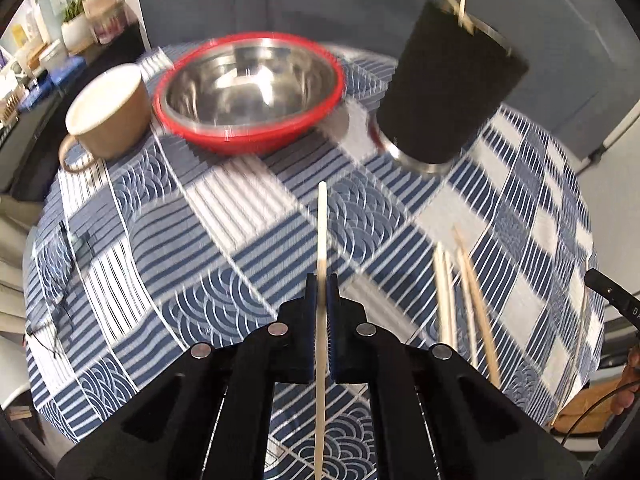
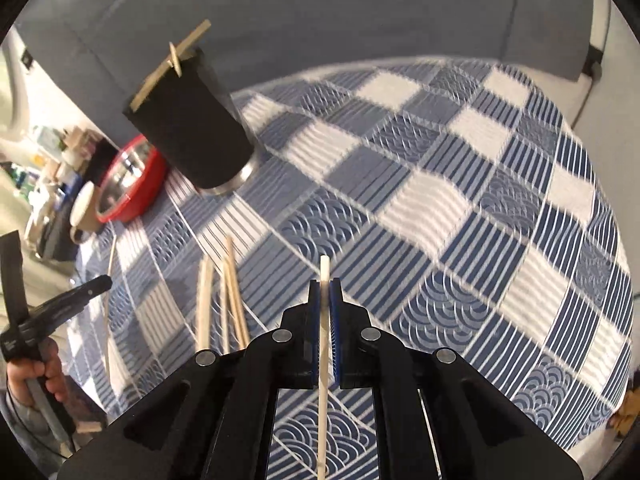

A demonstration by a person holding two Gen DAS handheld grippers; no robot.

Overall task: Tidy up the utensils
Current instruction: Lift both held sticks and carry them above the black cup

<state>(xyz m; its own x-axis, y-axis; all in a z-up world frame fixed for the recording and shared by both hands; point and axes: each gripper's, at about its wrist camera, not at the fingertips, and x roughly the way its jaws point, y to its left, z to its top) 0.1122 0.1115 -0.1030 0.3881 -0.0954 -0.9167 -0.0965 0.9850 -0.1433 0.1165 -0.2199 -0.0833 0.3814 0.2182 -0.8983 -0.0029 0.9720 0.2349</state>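
Note:
My left gripper (image 1: 321,280) is shut on a pale chopstick (image 1: 321,224) that sticks far out past its blue pads, above the tablecloth. My right gripper (image 2: 325,286) is shut on another pale chopstick (image 2: 325,266), only its short tip showing beyond the pads. A black cup (image 1: 448,88) with a steel base stands at the back, chopsticks poking out of its top; in the right wrist view the cup (image 2: 192,128) is at upper left. Several loose chopsticks (image 1: 464,292) lie on the cloth to the right of my left gripper, and these loose chopsticks (image 2: 224,292) lie left of my right gripper.
A steel bowl inside a red bowl (image 1: 248,88) and a tan mug (image 1: 108,112) stand at the back left on the blue-and-white patterned tablecloth (image 1: 224,216). A person's hand (image 2: 36,372) holds the other gripper at the lower left. Cluttered shelves lie beyond the table's left edge.

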